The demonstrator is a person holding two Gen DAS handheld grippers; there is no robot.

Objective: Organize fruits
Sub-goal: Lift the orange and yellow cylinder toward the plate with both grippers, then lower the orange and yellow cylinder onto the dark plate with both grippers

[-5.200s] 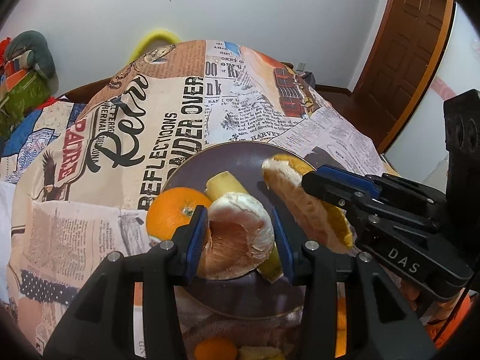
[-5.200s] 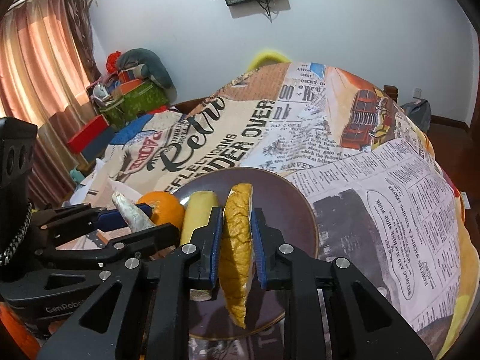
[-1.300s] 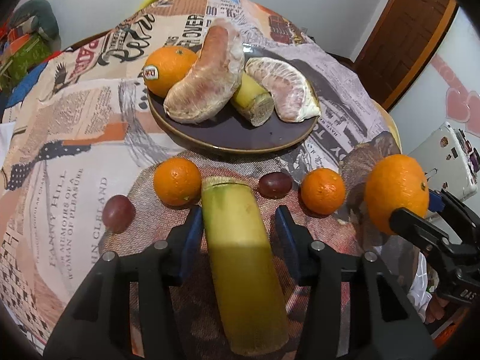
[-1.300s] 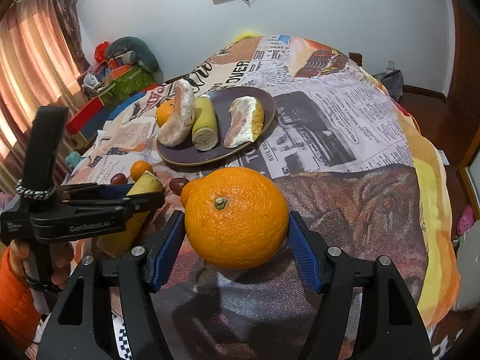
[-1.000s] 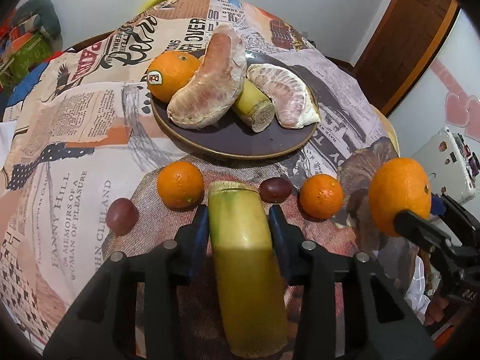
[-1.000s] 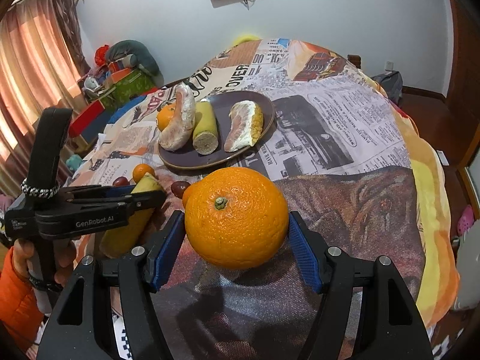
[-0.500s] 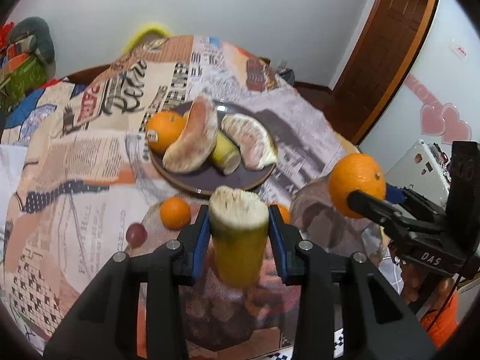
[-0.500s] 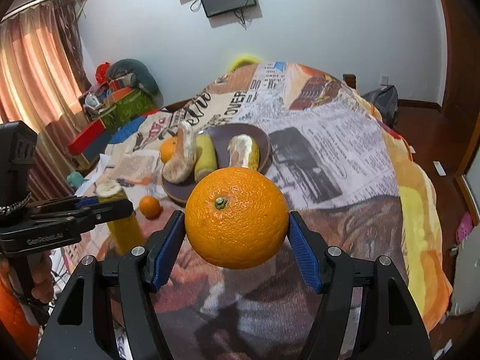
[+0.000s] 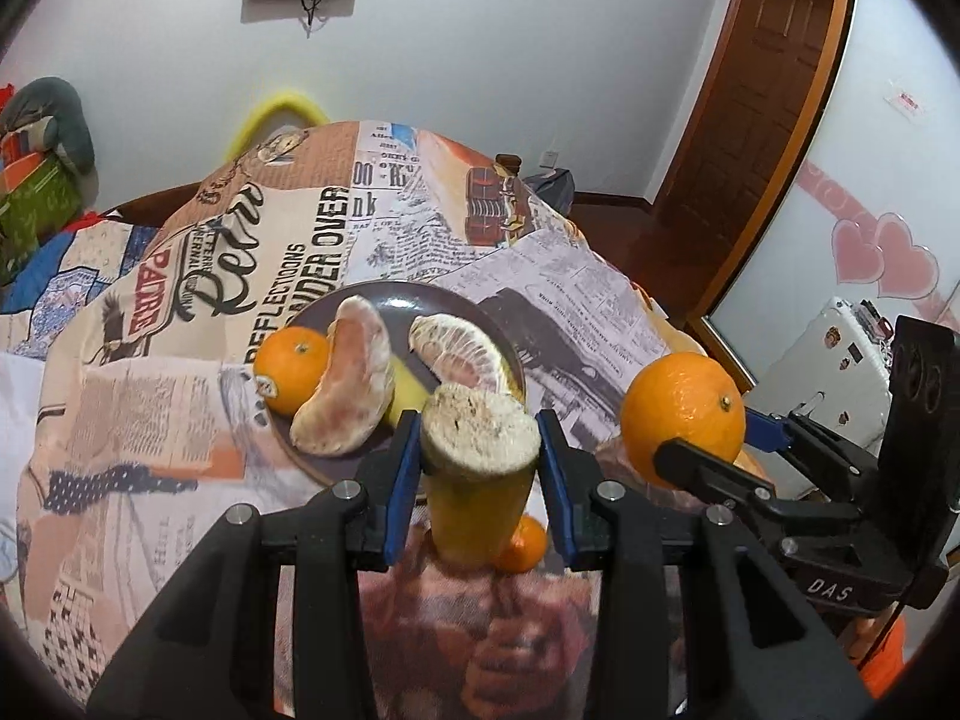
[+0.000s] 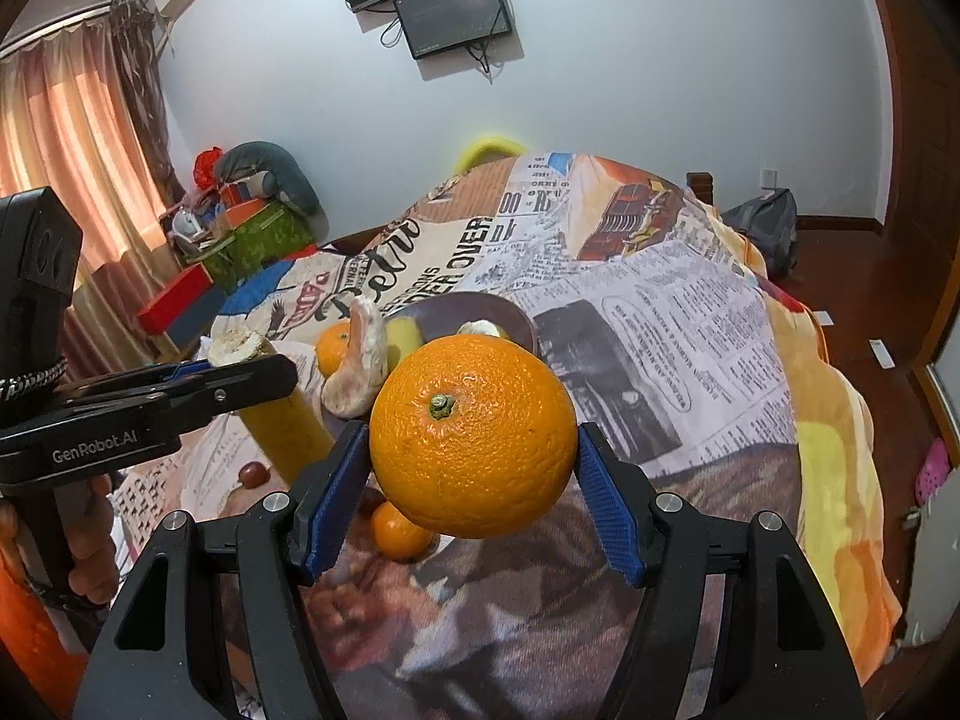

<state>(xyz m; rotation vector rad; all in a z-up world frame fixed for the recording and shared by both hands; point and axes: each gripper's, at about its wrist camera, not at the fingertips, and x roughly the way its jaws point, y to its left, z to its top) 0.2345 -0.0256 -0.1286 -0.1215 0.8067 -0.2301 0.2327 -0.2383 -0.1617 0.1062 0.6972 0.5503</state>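
Note:
My left gripper (image 9: 479, 468) is shut on a yellow sugarcane piece (image 9: 479, 480), held upright above the table in front of the dark plate (image 9: 474, 315). The plate holds an orange (image 9: 292, 367), two peeled pomelo segments (image 9: 348, 384) (image 9: 462, 354) and a second cane piece (image 9: 408, 390). My right gripper (image 10: 474, 474) is shut on a big orange (image 10: 474, 435), held in the air right of the plate; it also shows in the left wrist view (image 9: 684, 414). The left gripper and its cane (image 10: 282, 414) show at the left of the right wrist view.
A small mandarin (image 10: 399, 531) and a grape (image 10: 253, 473) lie on the newspaper-print cloth (image 10: 660, 324) below the grippers. Boxes and bags (image 10: 240, 228) are piled at the far left by the curtain. A wooden door (image 9: 780, 90) stands at the right.
Both grippers have risen with their fruit. The left gripper took the cane piece off the table and tilted it upright. Earlier each held a pomelo segment, which now lie on the plate.

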